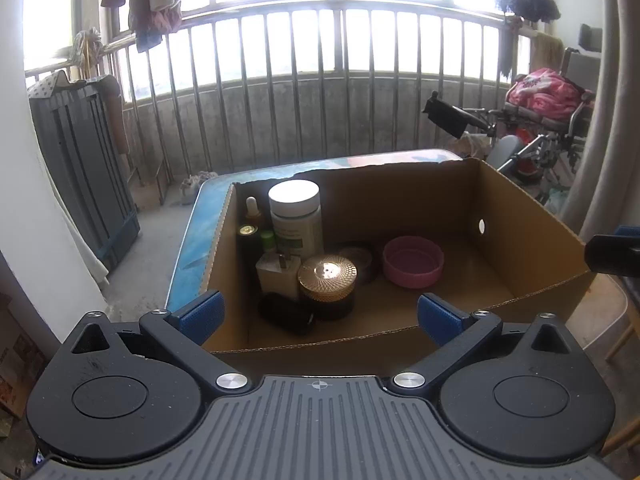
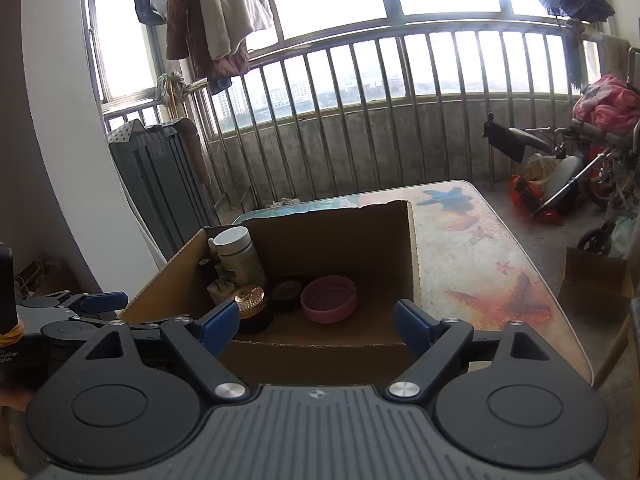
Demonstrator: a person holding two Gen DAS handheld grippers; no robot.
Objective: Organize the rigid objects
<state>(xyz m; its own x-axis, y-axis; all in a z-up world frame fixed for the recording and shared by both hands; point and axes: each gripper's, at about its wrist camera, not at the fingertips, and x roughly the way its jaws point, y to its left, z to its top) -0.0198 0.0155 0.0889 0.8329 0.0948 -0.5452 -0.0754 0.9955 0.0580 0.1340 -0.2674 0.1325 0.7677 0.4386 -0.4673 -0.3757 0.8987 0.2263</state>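
Observation:
An open cardboard box (image 1: 520, 216) (image 2: 412, 248) sits on a table with a starfish print (image 2: 492, 264). In its left part stand a white-capped bottle (image 1: 296, 216) (image 2: 236, 256), a dropper bottle (image 1: 252, 210), a white plug (image 1: 276, 270), a gold-lidded jar (image 1: 327, 276) (image 2: 250, 298), a black round tin (image 1: 360, 260) (image 2: 286, 290) and a lying black cylinder (image 1: 286, 314). A pink lid (image 1: 413, 262) (image 2: 329, 298) lies in the middle. My left gripper (image 1: 319, 314) hangs open before the box's near wall, with nothing between its jaws. My right gripper (image 2: 316, 322) is open too and holds nothing.
Metal railing (image 1: 320, 92) and windows run behind the table. A dark folded rack (image 1: 84, 176) leans at the left. A wheelchair with pink cloth (image 2: 600, 128) stands at the right, and a small cardboard box (image 2: 598, 276) sits on the floor. Clothes (image 2: 216, 12) hang above.

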